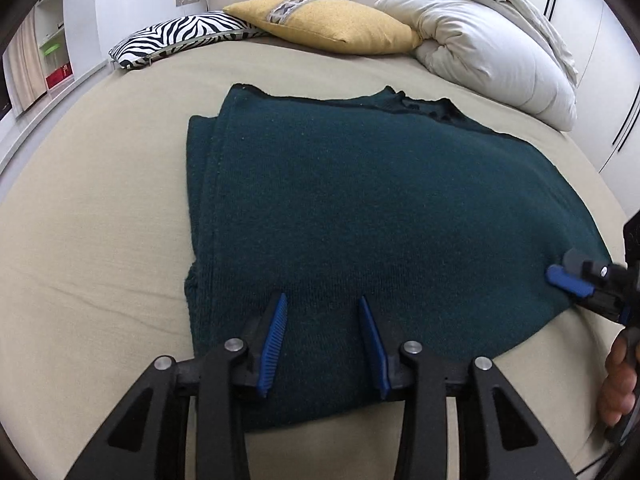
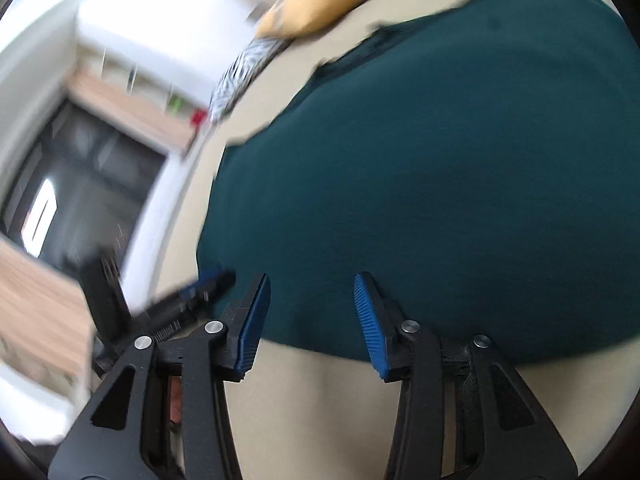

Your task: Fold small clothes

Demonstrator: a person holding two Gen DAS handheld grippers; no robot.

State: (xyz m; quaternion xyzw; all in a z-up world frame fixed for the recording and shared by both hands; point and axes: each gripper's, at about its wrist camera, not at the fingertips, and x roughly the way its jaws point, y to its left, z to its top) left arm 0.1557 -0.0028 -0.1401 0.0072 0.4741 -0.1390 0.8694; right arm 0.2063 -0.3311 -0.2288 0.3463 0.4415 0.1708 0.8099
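**Mia:** Where is the sweater (image 1: 360, 208)?

**Ben:** It lies flat on the bed (image 1: 100, 240), in the middle. It is dark green and looks folded over already, with a thick doubled edge on its left side. The neck end is at the far side, toward the pillows.

**Mia:** What are the tongs doing?

**Ben:** The left tongs (image 1: 323, 340) are wide open over the near edge of the sweater. They hold nothing. The right tongs (image 2: 310, 320) are wide open too, at the near right corner, and they are empty as well. I cannot tell if they touch the cloth.

**Mia:** What could go wrong?

**Ben:** I think each pair could pinch only the top layer. Then the sweater would come apart when lifted, and the fold would go crooked. They might also grab the bed sheet along with it, because the sheet is soft and right under the edge. The right view is blurry, so that hand seems to be moving fast and could miss the corner.

**Mia:** Any boxes or baskets?

**Ben:** None on the bed. Just a zebra pillow (image 1: 180, 36), a yellow pillow (image 1: 320, 24) and a bunched white quilt (image 1: 492, 44) at the far end, well apart from the sweater.
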